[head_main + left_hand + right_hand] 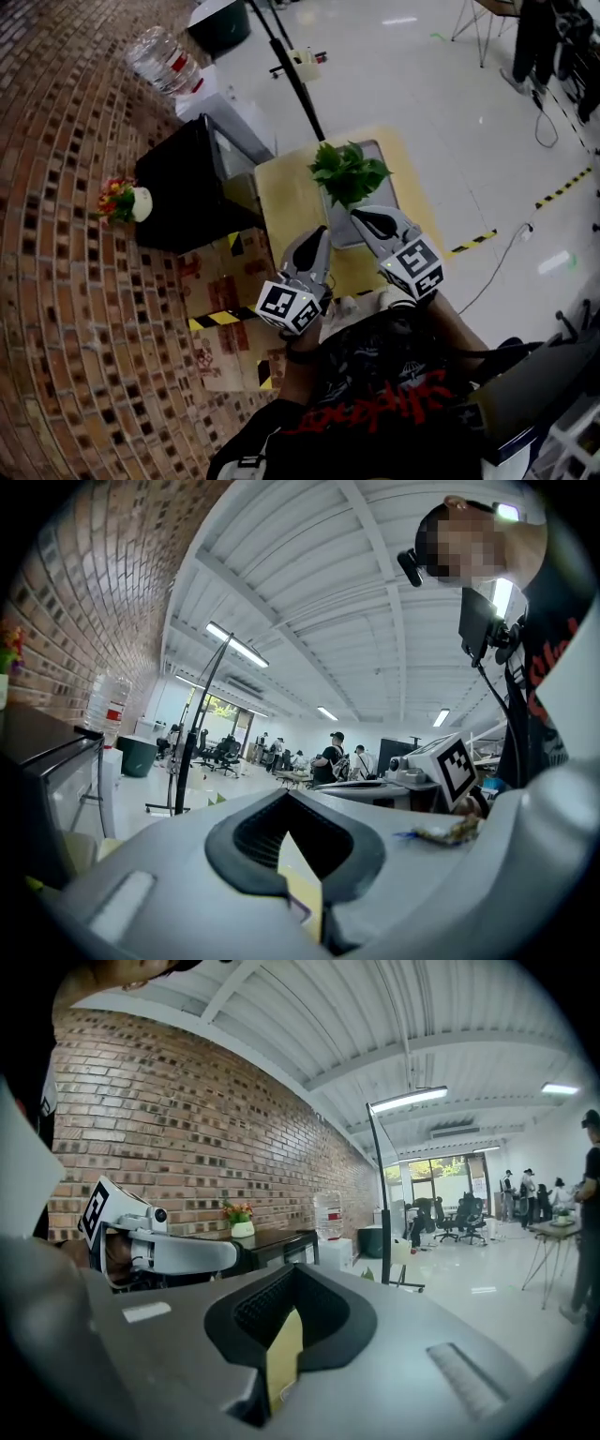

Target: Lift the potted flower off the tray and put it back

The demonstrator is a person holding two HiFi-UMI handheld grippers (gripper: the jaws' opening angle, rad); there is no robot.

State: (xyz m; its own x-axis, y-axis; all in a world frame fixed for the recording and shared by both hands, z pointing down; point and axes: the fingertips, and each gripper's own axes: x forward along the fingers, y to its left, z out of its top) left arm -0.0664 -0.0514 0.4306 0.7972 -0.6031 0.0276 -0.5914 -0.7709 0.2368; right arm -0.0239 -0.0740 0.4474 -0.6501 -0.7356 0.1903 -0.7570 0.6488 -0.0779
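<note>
Standing on the grey tray [373, 150] at the far end of the yellow worktop [286, 202], the potted flower [349, 173] sits just above the frame's centre in the head view. The left gripper [322, 234] and right gripper [361, 217] hang side by side below it, tips pointing toward the leaves. Both have their fingers closed together, with nothing between them. At middle left, a black cabinet [183, 187] carries a small vase of flowers [127, 202].
</note>
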